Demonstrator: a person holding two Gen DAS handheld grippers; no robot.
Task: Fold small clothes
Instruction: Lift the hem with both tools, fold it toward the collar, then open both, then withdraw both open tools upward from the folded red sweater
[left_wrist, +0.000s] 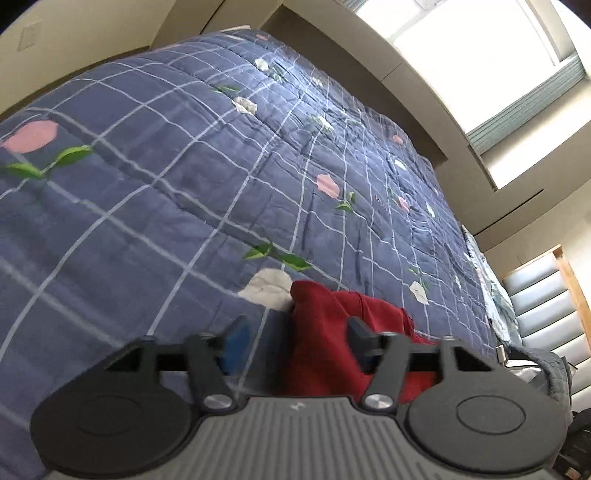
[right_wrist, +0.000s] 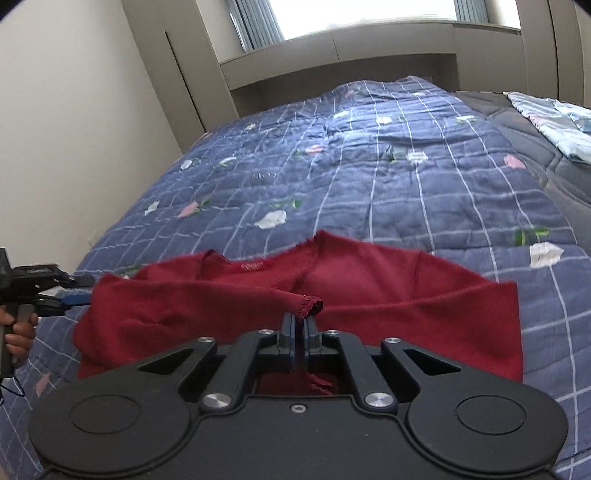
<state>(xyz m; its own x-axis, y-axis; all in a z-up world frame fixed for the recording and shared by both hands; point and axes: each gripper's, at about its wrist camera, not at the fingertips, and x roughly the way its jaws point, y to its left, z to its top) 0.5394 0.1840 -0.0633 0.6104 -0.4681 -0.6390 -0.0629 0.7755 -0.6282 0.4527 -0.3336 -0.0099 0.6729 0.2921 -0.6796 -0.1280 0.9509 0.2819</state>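
Observation:
A small dark red top (right_wrist: 388, 291) lies spread on the blue checked quilt (right_wrist: 369, 177), neckline away from me. One sleeve is drawn across its front, and the sleeve's cuff (right_wrist: 309, 305) ends at the tips of my right gripper (right_wrist: 299, 321). Its jaws stand a narrow slit apart and pinch the cuff. My left gripper (left_wrist: 295, 328) is open, with a bunched edge of the red top (left_wrist: 325, 339) lying between its fingers, nearer the right finger (left_wrist: 356, 328). In the right wrist view the left gripper (right_wrist: 75, 291) sits at the garment's left edge, held by a hand (right_wrist: 18, 332).
The quilt (left_wrist: 184, 184) covers a wide bed that stretches toward a window and beige cabinets. A light blue folded cloth (right_wrist: 554, 125) lies at the far right of the bed. A wall runs along the left side, and a padded headboard (left_wrist: 546, 295) shows at right.

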